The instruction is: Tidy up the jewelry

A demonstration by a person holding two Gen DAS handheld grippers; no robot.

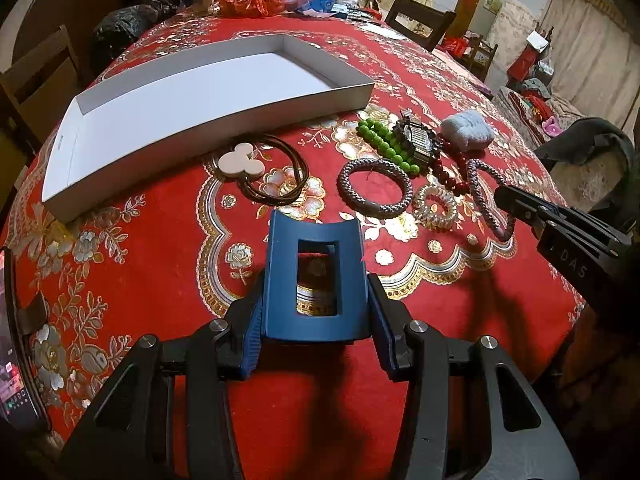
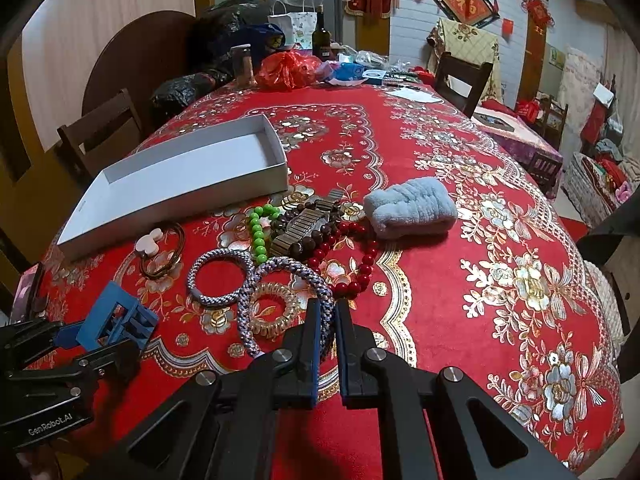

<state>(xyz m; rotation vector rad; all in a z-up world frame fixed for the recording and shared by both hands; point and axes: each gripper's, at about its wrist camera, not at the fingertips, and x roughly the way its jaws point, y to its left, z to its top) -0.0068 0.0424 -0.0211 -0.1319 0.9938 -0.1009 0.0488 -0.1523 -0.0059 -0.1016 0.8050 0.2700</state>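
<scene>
Right now the left gripper [image 1: 316, 316] clamps a blue hair claw [image 1: 314, 280] above the red tablecloth [image 1: 160, 272]; the right gripper [image 2: 328, 320] pinches a purple braided hair tie [image 2: 280, 276], right of the empty white box [image 1: 192, 92]

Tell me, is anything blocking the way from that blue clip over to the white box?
Nothing visible does. The left gripper holds the blue hair clip above bare tablecloth, and the white box is open and empty.
</scene>
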